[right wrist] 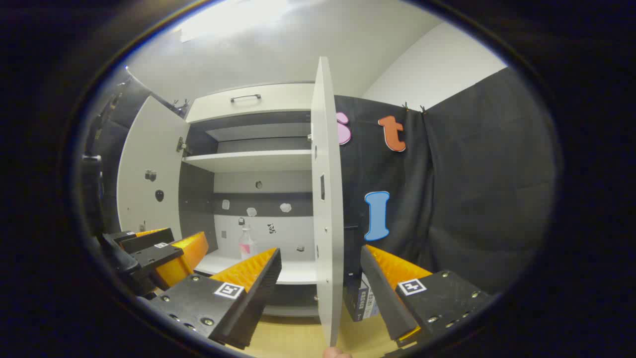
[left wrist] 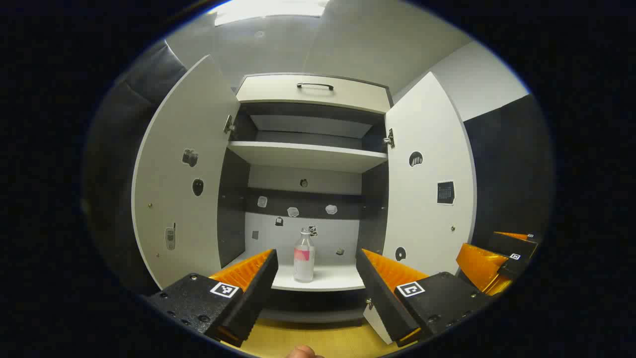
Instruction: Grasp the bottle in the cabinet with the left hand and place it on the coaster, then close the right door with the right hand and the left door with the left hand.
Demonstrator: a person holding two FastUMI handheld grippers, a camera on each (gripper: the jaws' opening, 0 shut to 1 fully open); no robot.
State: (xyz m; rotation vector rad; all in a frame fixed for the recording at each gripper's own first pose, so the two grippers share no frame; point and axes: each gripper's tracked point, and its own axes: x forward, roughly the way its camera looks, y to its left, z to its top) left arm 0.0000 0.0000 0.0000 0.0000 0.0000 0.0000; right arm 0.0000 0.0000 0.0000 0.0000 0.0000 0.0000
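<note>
A clear bottle (left wrist: 303, 256) with a pink label stands upright on the cabinet's lower shelf (left wrist: 330, 278), near its front edge. My left gripper (left wrist: 318, 253) is open in front of the shelf, and the bottle shows between its fingers but farther off. The left door (left wrist: 184, 174) and right door (left wrist: 427, 174) both stand wide open. In the right gripper view the right door (right wrist: 328, 199) is edge-on, with my open right gripper (right wrist: 320, 249) straddling its edge without touching. The bottle (right wrist: 246, 242) shows there deep inside the cabinet.
An upper shelf (left wrist: 308, 154) and a drawer front with a dark handle (left wrist: 315, 86) sit above. A small dark box (right wrist: 360, 298) stands on the wooden tabletop (right wrist: 293, 338) behind the right door. The right gripper (left wrist: 497, 258) shows at the far right, the left gripper (right wrist: 149, 253) at the left.
</note>
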